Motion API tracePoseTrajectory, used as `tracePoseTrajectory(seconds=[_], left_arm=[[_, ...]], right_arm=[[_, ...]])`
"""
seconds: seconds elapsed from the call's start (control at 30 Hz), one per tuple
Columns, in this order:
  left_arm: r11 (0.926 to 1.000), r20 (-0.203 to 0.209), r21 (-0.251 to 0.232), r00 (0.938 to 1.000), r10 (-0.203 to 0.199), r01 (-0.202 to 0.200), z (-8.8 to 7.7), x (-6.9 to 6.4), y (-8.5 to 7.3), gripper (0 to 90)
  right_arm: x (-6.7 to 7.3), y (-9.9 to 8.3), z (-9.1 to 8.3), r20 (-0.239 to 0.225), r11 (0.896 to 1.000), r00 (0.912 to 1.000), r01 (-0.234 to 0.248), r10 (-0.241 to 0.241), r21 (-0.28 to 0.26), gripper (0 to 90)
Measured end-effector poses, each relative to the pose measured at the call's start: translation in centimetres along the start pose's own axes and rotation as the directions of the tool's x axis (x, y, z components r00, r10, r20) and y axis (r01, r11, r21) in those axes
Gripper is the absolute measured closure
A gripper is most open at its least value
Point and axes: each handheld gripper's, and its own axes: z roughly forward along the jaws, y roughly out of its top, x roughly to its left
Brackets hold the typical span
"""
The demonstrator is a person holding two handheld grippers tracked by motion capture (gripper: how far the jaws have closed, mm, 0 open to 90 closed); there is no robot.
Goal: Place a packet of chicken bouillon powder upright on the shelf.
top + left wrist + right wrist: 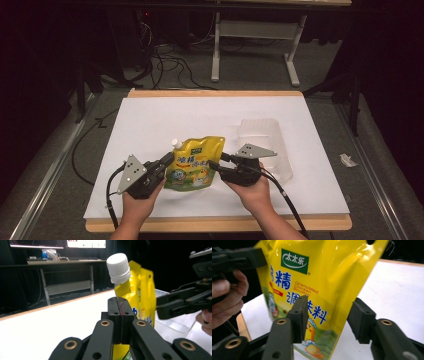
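So we've got the left claw pressed together on the edge of the yellow pouch, pinching it just below the white cap. Our right claw is spread wide, one jaw on each side of the pouch's other edge, and we can't tell if either jaw actually touches it. The pouch stands upright between the two claws over the white tabletop. Just beside the right hand there's a clear plastic container on the tabletop.
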Motion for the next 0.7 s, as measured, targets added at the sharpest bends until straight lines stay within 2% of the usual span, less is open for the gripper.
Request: tracePoseTrajectory(seconds=[0.17, 0.37, 0.5, 0.7], left_arm=[[0.9998, 0.000, 0.017, 1.0000, -0.002, 0.002, 0.9, -0.2, -0.4, 90.0], [0.9994, -0.010, 0.033, 0.9999, -0.002, 0.003, 2.0, -0.3, -1.1, 90.0], [0.9990, -0.015, 0.042, 0.9998, 0.013, -0.012, 2.5, -0.5, -1.6, 89.9], [0.9991, -0.024, 0.041, 0.9997, -0.001, 0.002, 2.3, -0.1, -2.1, 88.8]], right_arm=[[0.1, 0.2, -1.0, 0.030, 0.999, 0.9988, 0.039, -0.038, -0.023, 56.0], [0.4, -0.1, -1.9, 0.060, 0.996, 0.9947, 0.085, -0.084, -0.020, 55.5], [0.5, -0.7, -2.2, 0.067, 0.995, 0.9933, 0.096, -0.095, -0.014, 53.9], [1.4, -1.2, -2.3, 0.043, 0.991, 0.9908, 0.129, -0.128, -0.024, 52.1]])
